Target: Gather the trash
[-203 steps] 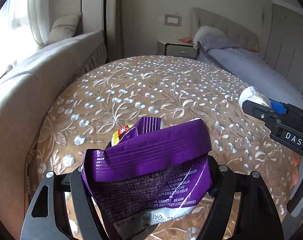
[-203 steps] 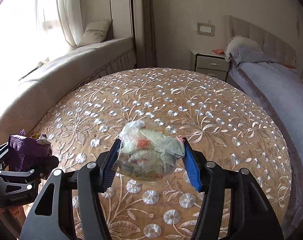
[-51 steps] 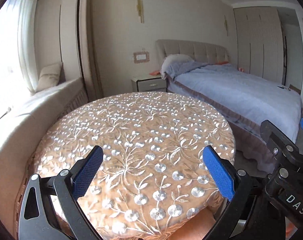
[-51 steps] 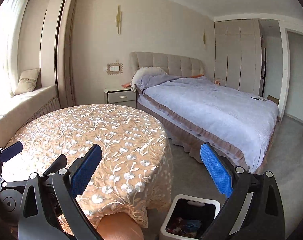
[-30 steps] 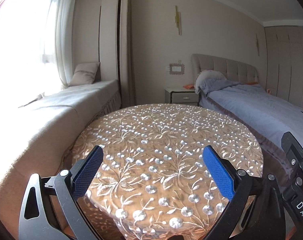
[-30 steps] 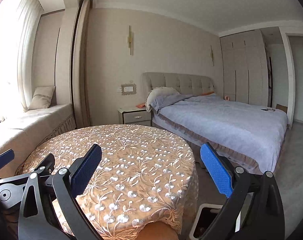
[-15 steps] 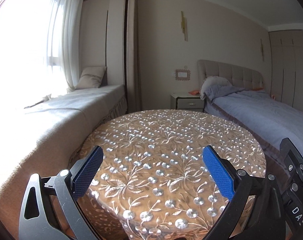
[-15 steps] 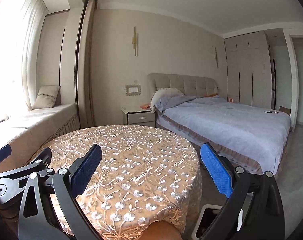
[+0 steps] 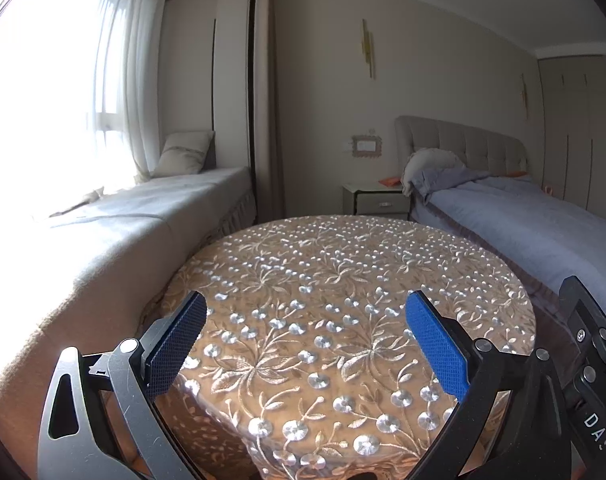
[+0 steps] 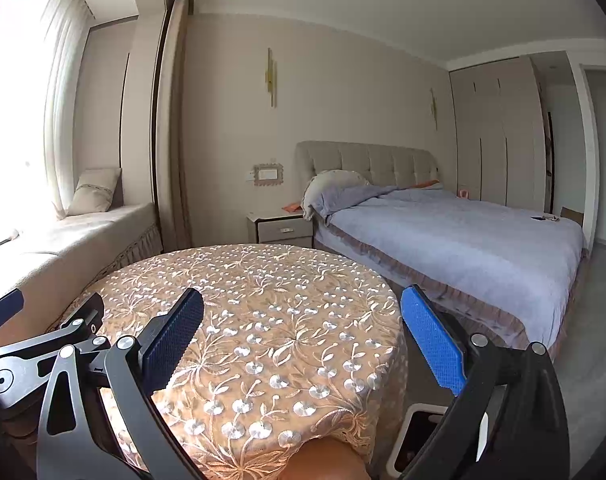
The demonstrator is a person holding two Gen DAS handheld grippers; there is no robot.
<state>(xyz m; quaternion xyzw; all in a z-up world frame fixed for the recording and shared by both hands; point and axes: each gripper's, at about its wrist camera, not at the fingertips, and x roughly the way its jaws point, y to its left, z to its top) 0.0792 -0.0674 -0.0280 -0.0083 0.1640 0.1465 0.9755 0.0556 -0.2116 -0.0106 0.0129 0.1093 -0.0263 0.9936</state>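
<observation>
Bedroom walls in pale beige frame a round table [image 9: 343,280] draped in a tan cloth stitched with silver flowers. Beyond the table, a nightstand [image 10: 285,226] stands against the far wall, and a bed [image 10: 455,232] with a grey-blue cover lies to the table's right. To the table's left runs a cushioned window seat [image 9: 143,216] with a pillow [image 9: 185,152] on it, beside bright curtains.

Over the table's near edge, the left gripper [image 9: 307,340] hangs with its blue pads spread wide and nothing between them. The right gripper [image 10: 303,336] is likewise spread wide and empty, held over the table's right side. Below the table's right edge, on the grey floor, a white bin [image 10: 413,432] shows partly behind the right gripper's finger; its contents cannot be made out.
</observation>
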